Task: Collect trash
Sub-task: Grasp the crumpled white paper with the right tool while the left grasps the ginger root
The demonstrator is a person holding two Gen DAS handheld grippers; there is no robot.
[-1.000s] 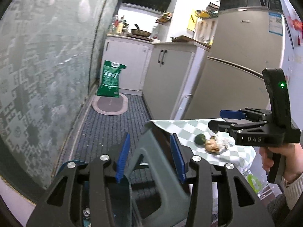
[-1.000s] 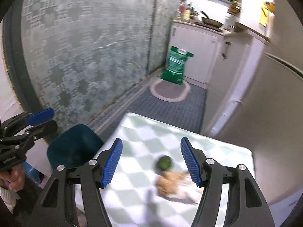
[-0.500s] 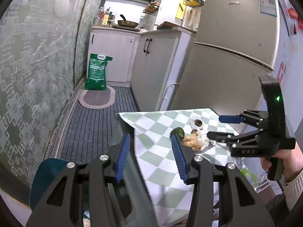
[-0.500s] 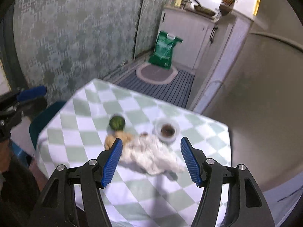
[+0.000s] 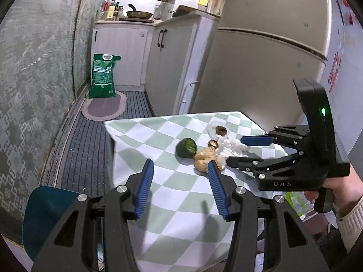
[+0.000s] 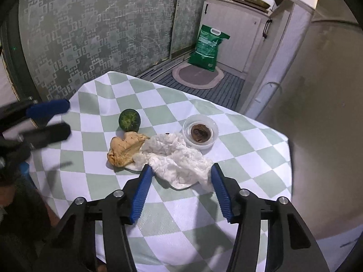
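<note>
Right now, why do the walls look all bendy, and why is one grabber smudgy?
Both views use fisheye lenses, so the tall grey fridge bends in the left wrist view. In the right wrist view the left gripper is smeared by motion blur, while the crumpled white tissue and the green-and-white checked tablecloth stay sharp, with soft shadows.

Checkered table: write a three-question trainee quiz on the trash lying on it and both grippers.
1. True or false: the right gripper is shut on the crumpled tissue.
2. Which item touches the tissue? A) green round fruit B) tan peel C) green bag
3. Fill in: the clear plastic cup holds something ____ in colour.

Key: 1 false, its jaws stand open with the tissue just ahead; 2 B; 3 brown. The left gripper is open too, over the checkered table.
</note>
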